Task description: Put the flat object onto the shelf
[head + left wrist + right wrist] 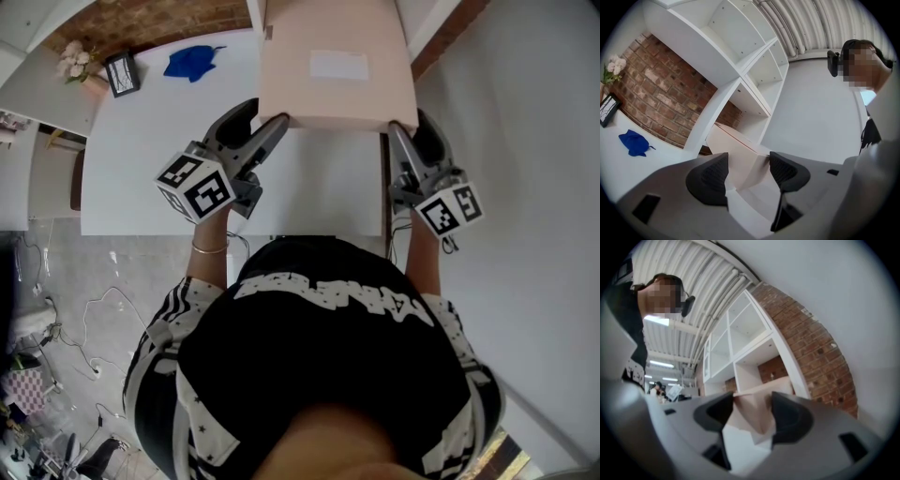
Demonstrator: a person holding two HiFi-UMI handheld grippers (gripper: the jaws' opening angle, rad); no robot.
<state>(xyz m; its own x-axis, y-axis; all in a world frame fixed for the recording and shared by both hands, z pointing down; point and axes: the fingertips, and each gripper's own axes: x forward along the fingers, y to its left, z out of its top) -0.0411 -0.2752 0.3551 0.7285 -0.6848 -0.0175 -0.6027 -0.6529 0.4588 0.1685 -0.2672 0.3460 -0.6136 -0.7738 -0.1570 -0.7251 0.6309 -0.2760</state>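
Left gripper (747,172) is clamped on the near left corner of the flat cardboard box (337,66), with both pads bearing on the board. Right gripper (752,414) is clamped the same way on the near right corner.

The box is pale pink-beige and carries a white label on its top face. It is held between the two grippers with its far end pointing at the white shelf unit (740,56), level with that unit's bottom compartment. Whether the far end has entered the compartment cannot be determined.

The shelf unit stands against a brick wall (656,103). Left of the shelf unit, a white table (159,141) carries a blue cloth (192,62). A black picture frame (122,73) and a small bunch of flowers (75,61) lie further left.
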